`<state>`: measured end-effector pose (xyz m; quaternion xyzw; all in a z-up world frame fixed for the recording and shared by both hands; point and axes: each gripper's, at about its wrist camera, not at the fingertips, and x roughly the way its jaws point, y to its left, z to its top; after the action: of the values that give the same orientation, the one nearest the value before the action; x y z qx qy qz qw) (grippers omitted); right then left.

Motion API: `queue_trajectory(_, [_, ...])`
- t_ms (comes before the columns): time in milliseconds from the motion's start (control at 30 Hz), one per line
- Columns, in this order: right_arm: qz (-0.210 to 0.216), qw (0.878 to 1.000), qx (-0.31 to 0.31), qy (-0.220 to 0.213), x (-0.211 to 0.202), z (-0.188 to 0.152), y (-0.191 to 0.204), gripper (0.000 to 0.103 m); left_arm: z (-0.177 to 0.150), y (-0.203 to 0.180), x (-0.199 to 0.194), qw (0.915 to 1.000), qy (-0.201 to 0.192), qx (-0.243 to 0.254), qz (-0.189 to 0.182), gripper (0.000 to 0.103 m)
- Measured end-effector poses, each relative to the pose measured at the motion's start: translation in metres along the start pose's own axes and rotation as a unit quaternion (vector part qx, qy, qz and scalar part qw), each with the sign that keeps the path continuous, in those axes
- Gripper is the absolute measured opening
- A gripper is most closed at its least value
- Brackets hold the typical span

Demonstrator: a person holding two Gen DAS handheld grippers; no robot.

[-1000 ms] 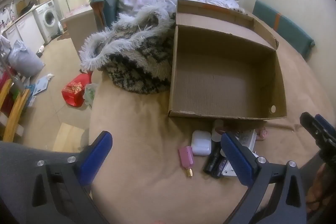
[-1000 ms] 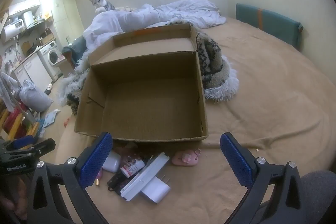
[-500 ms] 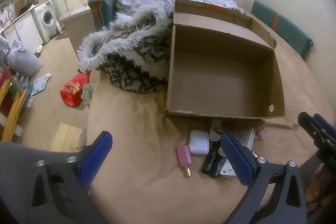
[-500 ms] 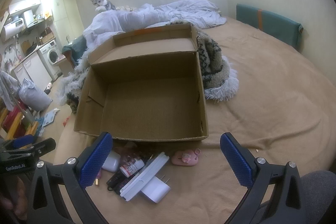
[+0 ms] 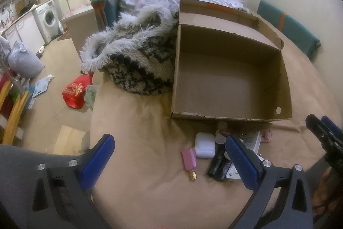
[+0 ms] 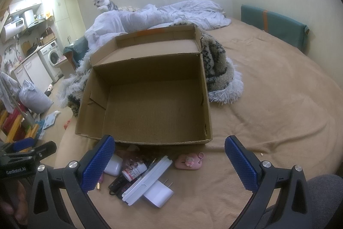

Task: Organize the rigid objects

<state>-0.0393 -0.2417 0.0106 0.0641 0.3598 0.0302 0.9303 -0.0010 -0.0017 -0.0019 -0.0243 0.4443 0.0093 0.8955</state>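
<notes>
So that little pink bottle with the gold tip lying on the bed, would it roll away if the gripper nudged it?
Probably not far: the pink bottle looks flat-sided and lies on its side on the soft tan blanket. It seems small, rigid and likely light, so it may skid or pivot. The round gold tip could swing it sideways.

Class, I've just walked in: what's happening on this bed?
A person holds two grippers above a bed. The left gripper and right gripper are both open and hold nothing. An empty cardboard box sits ahead. In front of it lie a white case, a pink bottle and a pink charm.
</notes>
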Motion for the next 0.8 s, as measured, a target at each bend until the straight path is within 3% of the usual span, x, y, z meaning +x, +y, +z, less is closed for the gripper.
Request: queue_trajectory(800, [-0.001, 1.000, 0.000, 0.000, 0.0017, -0.0013, -0.0016, 0.103, -0.0015, 0.0054, -0.0018, 1.0000, -0.003, -0.001, 0.007, 0.103])
